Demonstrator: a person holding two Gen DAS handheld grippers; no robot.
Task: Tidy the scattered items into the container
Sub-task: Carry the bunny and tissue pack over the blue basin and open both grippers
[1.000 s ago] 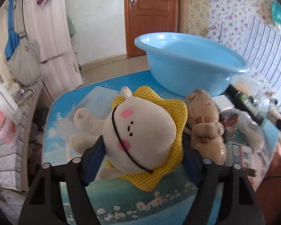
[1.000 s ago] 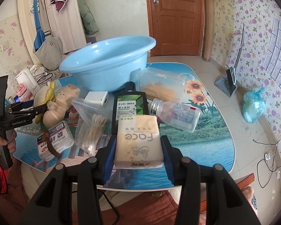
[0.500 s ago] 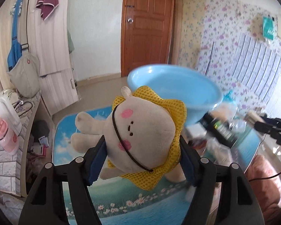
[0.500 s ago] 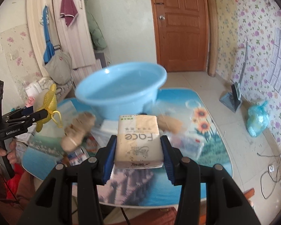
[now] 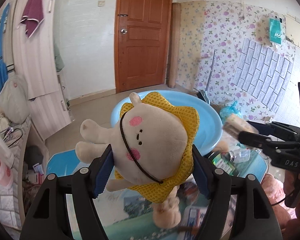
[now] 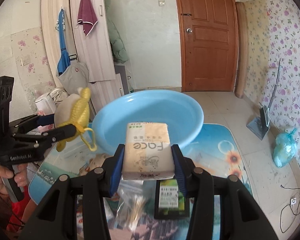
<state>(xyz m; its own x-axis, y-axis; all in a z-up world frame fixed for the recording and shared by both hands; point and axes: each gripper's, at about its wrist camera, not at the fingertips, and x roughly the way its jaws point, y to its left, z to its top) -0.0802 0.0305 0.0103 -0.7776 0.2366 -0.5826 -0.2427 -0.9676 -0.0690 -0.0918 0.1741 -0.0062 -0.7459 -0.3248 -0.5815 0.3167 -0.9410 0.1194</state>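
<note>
My left gripper [image 5: 153, 170] is shut on a cream plush toy [image 5: 150, 140] with a yellow mesh collar, held up in the air just short of the light blue basin [image 5: 208, 124]. My right gripper [image 6: 148, 167] is shut on a beige tissue pack [image 6: 148, 152] marked "Face", raised near the blue basin [image 6: 150, 118]. In the right wrist view the left gripper [image 6: 58, 129] with the plush toy [image 6: 78, 110] hangs left of the basin. In the left wrist view the right gripper [image 5: 244, 129] with the tissue pack [image 5: 234, 125] shows at the right.
On the blue picture-print table [image 6: 222, 146] below lie a brown plush bear [image 5: 167, 212], a bag of cotton swabs [image 6: 134, 206], a dark bottle with a green label [image 6: 169, 196] and a clear bottle [image 5: 238, 155]. A hand [image 6: 12, 177] grips the left handle.
Both grippers have lifted their loads off the table and carried them up toward the basin. The table's items now lie well below.
</note>
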